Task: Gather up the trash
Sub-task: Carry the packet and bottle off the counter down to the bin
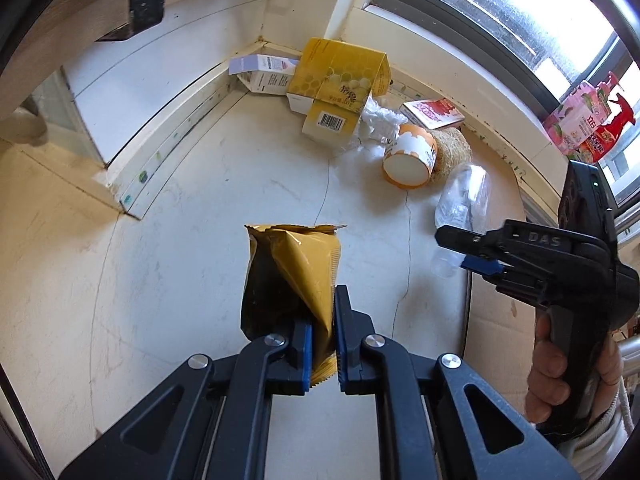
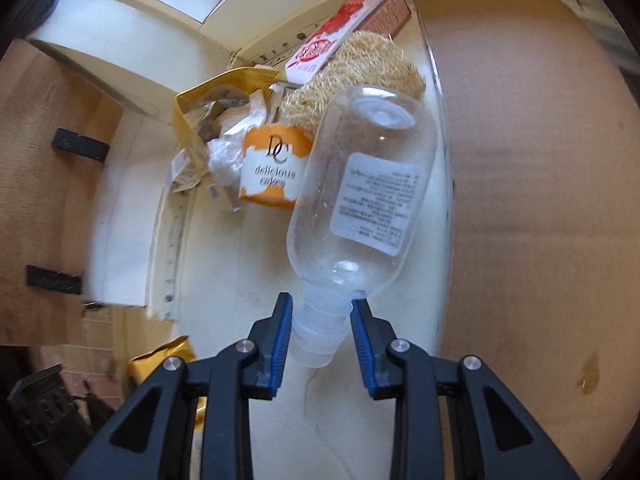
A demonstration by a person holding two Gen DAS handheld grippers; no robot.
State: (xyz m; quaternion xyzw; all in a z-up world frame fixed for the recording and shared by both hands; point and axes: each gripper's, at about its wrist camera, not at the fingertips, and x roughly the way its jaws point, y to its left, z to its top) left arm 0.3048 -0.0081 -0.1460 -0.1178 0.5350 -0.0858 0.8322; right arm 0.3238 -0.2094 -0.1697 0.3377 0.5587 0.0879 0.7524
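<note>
A golden-yellow snack bag [image 1: 292,272] hangs above the pale floor, and my left gripper [image 1: 322,340] is shut on its lower edge. A corner of the same bag [image 2: 164,356] shows low left in the right wrist view. A clear plastic bottle [image 2: 360,184] with a white label lies neck toward me. My right gripper [image 2: 320,336] is closed around its white cap, with the blue pads against both sides. In the left wrist view the right gripper [image 1: 460,252] sits at the bottle [image 1: 460,200], held by a hand [image 1: 552,368].
A pile lies in the corner: an orange cake cup [image 2: 272,168], a yellow carton [image 1: 340,76], a white box [image 1: 264,72], a red-and-white box [image 2: 332,36], a straw-coloured scrubber [image 2: 360,68] and crumpled plastic [image 1: 380,120]. Brown cardboard [image 2: 540,160] lies on the right. Spray bottles [image 1: 584,120] stand on the sill.
</note>
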